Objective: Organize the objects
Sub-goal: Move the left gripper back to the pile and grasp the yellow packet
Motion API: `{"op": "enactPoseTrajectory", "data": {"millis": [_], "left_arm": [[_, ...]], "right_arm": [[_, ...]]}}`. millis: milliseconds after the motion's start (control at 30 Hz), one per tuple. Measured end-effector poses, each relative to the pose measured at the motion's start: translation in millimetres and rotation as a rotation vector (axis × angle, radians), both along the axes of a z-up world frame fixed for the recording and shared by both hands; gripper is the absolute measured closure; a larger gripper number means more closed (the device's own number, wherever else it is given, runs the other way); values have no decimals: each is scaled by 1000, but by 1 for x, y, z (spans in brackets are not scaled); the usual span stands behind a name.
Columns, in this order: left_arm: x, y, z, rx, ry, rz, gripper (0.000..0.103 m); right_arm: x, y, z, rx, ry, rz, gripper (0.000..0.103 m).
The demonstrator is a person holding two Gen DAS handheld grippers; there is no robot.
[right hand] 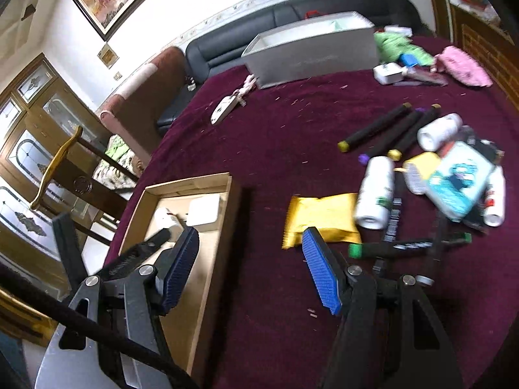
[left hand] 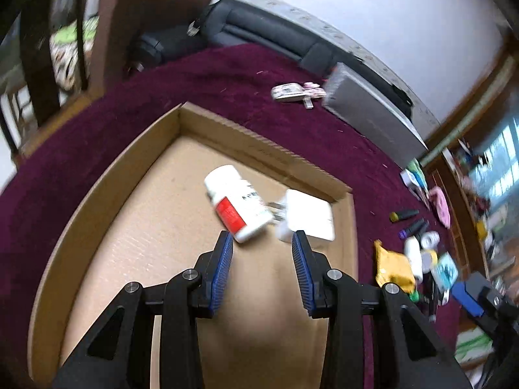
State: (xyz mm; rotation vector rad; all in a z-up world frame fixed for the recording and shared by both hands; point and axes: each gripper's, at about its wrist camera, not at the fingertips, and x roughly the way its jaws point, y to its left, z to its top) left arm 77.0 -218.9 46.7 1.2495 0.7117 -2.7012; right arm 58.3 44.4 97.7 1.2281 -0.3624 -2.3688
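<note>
Above the cardboard tray [left hand: 107, 175], left fingers [left hand: 223, 259] gape empty; right fingers [right hand: 321, 269] likewise.

Left wrist cam looks steeply down and fwd along its two blue-padded fingers [left hand: 223, 269], close over a shallow brown cardboard tray [left hand: 107, 181] on the dark red plush tablecloth [left hand: 227, 74].

Right wrist cam sits further back and to the tray's right, angled down across the same cloth [right hand: 292, 123] twd a black leather sofa [right hand: 292, 9].

Both views share the tray [right hand: 227, 227], a flat yellow foil packet [left hand: 394, 270] [right hand: 321, 215] and the grey open box [left hand: 369, 113] [right hand: 311, 55].
</note>
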Motion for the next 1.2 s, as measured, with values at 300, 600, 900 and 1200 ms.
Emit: {"op": "enactPoseTrajectory", "data": {"millis": [300,600,900,1200], "left_arm": [[19,92,66,-315,156,-206,48],[-22,151,60,-261,75,-367,48],[-86,142,16,-147,-86,-306,48],[-135,177,-18,-100,-161,-439,48]], "right_arm": [[18,75,4,143,109,-162,37],[28,191,9,304,197,-437,36],[30,242,-25,174,126,-491,36],[27,235,-50,67,62,-449,36]]}}
